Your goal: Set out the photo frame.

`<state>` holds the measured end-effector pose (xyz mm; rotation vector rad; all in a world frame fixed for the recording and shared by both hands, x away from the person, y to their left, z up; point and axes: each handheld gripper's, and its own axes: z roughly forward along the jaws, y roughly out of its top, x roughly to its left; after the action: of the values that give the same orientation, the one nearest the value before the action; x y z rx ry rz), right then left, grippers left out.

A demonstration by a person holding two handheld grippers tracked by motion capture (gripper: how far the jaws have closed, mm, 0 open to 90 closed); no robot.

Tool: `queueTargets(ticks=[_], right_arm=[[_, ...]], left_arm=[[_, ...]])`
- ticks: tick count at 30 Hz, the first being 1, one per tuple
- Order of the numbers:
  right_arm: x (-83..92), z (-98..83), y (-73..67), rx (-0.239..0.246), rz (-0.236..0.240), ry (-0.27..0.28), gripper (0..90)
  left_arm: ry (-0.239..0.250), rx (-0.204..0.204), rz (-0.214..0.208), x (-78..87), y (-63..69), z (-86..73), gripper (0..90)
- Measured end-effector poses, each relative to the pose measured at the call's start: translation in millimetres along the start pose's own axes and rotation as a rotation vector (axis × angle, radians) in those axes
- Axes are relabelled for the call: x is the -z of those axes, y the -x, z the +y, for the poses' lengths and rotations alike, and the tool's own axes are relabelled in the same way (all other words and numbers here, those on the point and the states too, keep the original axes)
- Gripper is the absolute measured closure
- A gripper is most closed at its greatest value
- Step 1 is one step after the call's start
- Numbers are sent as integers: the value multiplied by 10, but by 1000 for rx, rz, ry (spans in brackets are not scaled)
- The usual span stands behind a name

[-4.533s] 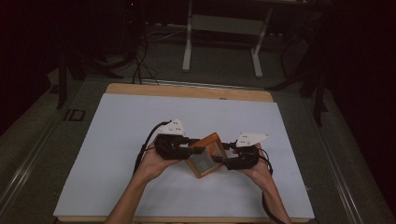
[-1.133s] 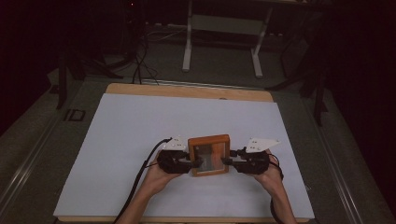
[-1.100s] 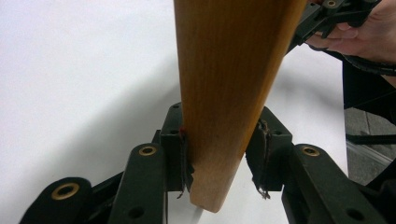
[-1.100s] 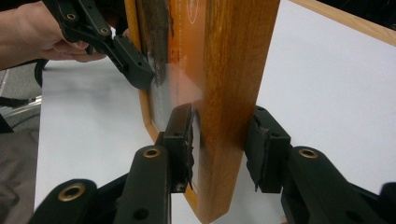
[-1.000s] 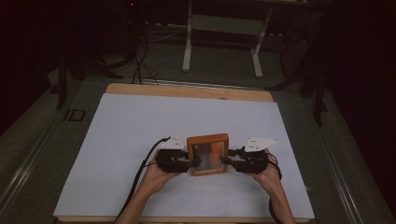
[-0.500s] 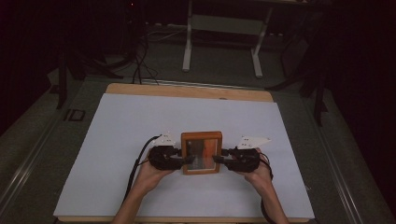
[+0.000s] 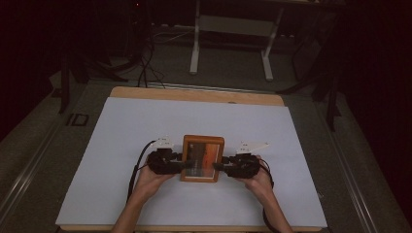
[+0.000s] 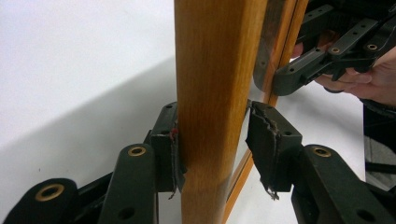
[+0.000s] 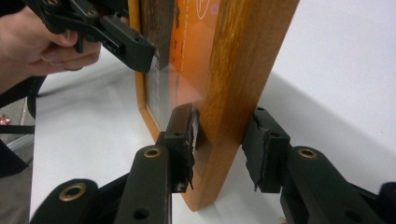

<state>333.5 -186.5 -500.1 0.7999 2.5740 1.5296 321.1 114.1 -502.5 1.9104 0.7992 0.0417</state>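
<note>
With the wooden picture frame (image 7: 203, 158) now stood upright mid-table on the white sheet (image 7: 97, 160), my left gripper (image 8: 212, 147) has just been loosening, one pad off the wood, while my right gripper (image 9: 219, 149) straddles the opposite edge, barely gripping.

The wooden frame (image 8: 219, 93) runs past both gripper views' top edges.

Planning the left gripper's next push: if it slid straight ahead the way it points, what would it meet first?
The left gripper would most likely meet the wooden picture frame, whose side rail already stands between its jaws; past that, probably the right gripper.
</note>
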Motion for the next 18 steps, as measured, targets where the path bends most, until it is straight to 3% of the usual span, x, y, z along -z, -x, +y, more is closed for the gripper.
queueTargets(ticks=[4, 15, 18], right_arm=[[-47, 30, -9, -2, -18, -2, 646], [-54, 11, 29, -15, -3, 5, 644], [-55, 4, 31, -10, -3, -7, 574]], left_arm=[[12, 47, -9, -16, -85, -51, 557], [-1, 57, 6, -52, -90, -48, 507], [-13, 58, 1, -66, -90, -54, 442]])
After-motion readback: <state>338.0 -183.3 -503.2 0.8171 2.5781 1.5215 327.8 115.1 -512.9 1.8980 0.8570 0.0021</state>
